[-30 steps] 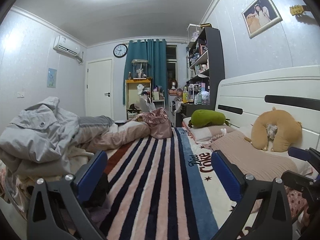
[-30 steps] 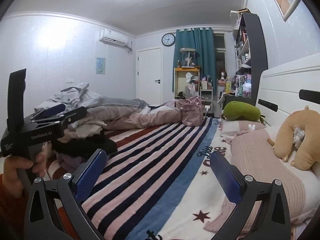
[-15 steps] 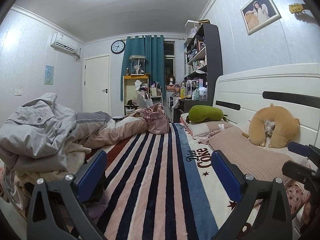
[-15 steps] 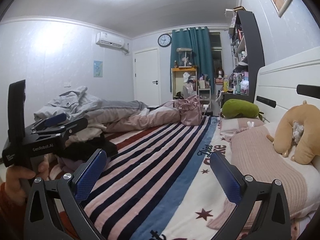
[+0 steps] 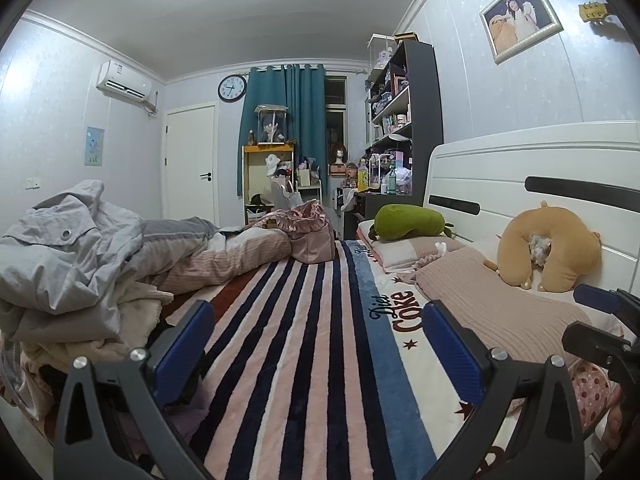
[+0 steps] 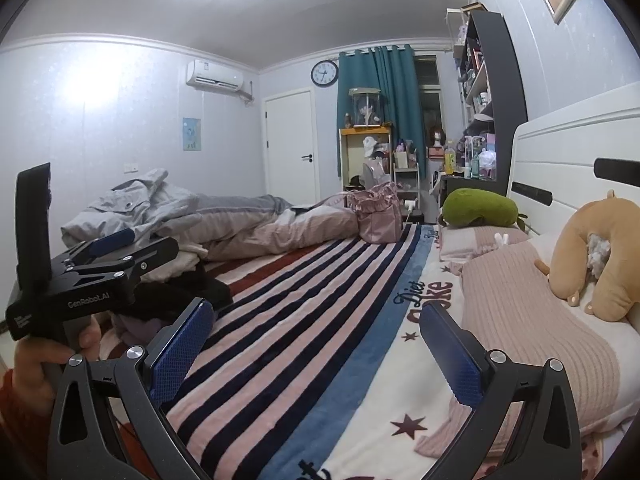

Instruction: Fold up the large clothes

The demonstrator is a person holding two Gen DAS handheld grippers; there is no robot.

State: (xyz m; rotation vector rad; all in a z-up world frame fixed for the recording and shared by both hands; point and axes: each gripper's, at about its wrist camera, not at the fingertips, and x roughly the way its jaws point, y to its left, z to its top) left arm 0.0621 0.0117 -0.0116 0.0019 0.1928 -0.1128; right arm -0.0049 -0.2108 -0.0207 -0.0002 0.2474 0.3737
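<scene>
With both tongs, left (image 5: 316, 354) and right (image 6: 316, 354), gaping empty over the striped fleece bed blanket (image 5: 304, 344), any grasp should pinch one layer of the crumpled grey jacket (image 5: 68, 256) heaped far left.

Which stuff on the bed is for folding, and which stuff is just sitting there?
For the job:
- grey jacket on top of the clothes heap
- left gripper, open
- right gripper, open

Just lying about:
- green plush toy
- tan neck pillow
- pink bag
- striped blanket
</scene>
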